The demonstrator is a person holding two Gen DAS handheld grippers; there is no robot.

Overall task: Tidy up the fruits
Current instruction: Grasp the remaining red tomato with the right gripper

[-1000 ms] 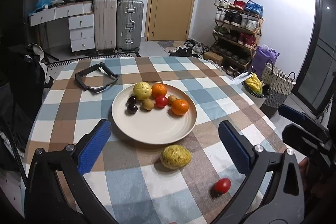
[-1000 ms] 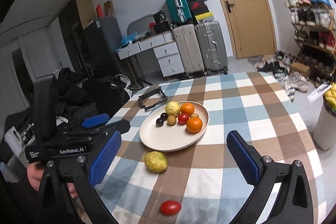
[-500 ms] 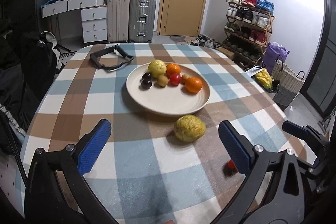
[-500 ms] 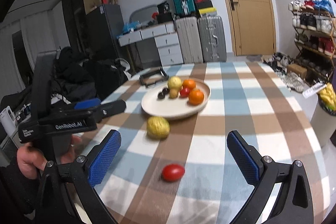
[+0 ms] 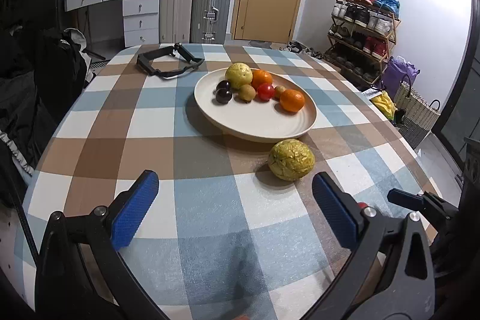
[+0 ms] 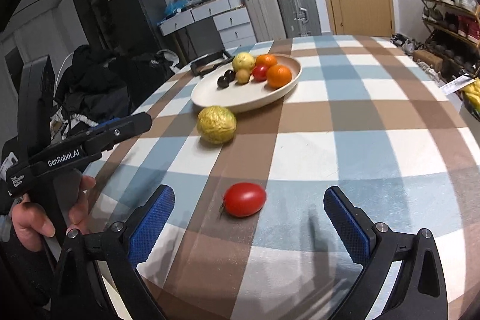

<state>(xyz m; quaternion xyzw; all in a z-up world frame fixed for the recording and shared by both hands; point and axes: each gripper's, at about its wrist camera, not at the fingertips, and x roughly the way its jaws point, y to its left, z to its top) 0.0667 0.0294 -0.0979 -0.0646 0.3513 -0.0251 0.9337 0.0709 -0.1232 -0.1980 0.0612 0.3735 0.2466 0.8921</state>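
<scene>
The right gripper (image 6: 249,221), blue-padded jaws spread wide and empty, hangs low over the checked tablecloth (image 6: 375,140), with the small oval red tomato (image 6: 244,199) lying between and just ahead of its fingers. The left gripper (image 5: 235,207) is likewise wide apart, holding nothing; the wrinkled yellow-green round fruit (image 5: 291,159) lies just ahead, beside the cream round plate (image 5: 264,125) of mixed fruit.

A wrinkled yellow fruit (image 6: 216,124) and red tomato (image 6: 244,199) lie beside the fruit-laden cream plate (image 6: 207,93).
</scene>
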